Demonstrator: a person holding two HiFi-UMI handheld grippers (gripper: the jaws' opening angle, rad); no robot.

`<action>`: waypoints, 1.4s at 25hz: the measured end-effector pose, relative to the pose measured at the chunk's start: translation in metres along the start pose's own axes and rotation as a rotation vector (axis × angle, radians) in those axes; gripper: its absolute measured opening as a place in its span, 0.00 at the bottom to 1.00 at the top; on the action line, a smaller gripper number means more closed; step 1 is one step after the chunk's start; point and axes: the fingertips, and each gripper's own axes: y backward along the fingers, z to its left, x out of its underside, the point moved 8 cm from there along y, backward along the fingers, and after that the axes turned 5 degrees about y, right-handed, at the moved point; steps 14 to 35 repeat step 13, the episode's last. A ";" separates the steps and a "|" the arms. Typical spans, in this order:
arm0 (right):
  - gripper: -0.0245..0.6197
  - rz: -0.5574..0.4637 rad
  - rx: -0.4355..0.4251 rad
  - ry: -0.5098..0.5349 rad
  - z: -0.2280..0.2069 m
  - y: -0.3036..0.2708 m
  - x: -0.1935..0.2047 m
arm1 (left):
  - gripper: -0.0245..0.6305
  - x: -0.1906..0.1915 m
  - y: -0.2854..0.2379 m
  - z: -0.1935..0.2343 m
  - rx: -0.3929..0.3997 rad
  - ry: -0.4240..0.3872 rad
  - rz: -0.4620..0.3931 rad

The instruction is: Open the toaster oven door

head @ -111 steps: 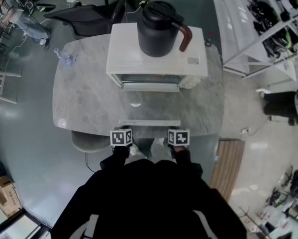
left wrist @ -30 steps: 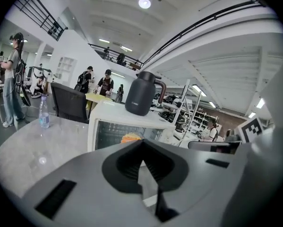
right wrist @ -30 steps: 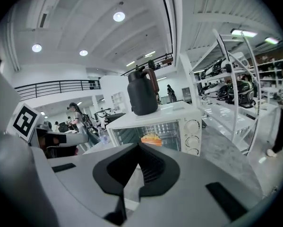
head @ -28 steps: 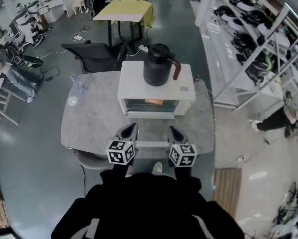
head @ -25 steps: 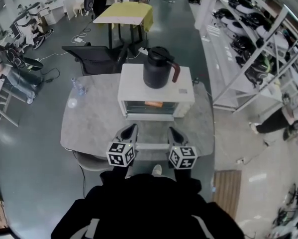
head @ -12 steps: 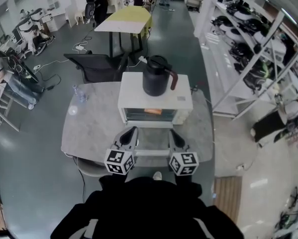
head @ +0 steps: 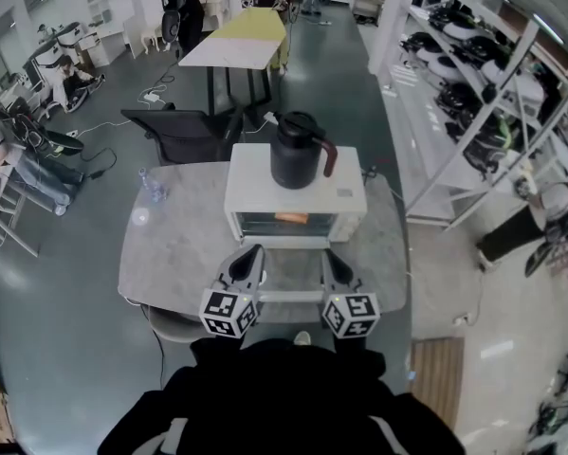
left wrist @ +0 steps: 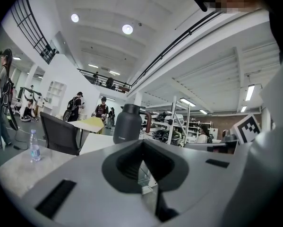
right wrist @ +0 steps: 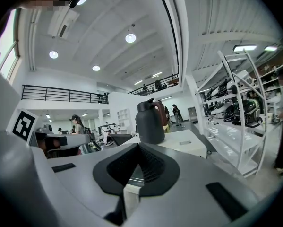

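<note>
A white toaster oven (head: 296, 197) stands at the back of the grey marble table (head: 179, 254), a black thermos jug (head: 296, 150) on top. Its glass door appears folded down flat toward me, with the handle bar (head: 288, 295) near the table's front edge. Something orange (head: 291, 218) shows inside. My left gripper (head: 249, 254) and right gripper (head: 329, 254) hover side by side over the door's two sides, both shut and holding nothing. The left gripper view shows the left gripper (left wrist: 142, 145) with the jug (left wrist: 128, 123) beyond it. The right gripper (right wrist: 140, 148) points at the jug (right wrist: 150, 117).
A water bottle (head: 154, 186) stands at the table's far left corner. A black office chair (head: 184, 131) and a yellow table (head: 236, 41) lie behind. White shelving (head: 473, 93) runs along the right. A round stool (head: 170, 322) is tucked under the near left edge.
Since 4.4 s ago both grippers have risen from the table's near edge and now point forward at the oven. Over the last second they have barely shifted; the head view has tilted up slightly.
</note>
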 end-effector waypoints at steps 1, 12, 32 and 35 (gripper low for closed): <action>0.04 0.001 0.003 0.000 -0.001 -0.001 0.001 | 0.04 0.001 -0.001 0.000 0.003 0.002 0.001; 0.04 -0.004 0.025 -0.013 -0.008 -0.003 0.005 | 0.04 0.007 -0.005 0.001 0.016 0.004 0.003; 0.04 -0.004 0.027 -0.014 -0.008 -0.002 0.006 | 0.04 0.008 -0.005 0.002 0.015 0.004 0.003; 0.04 -0.004 0.027 -0.014 -0.008 -0.002 0.006 | 0.04 0.008 -0.005 0.002 0.015 0.004 0.003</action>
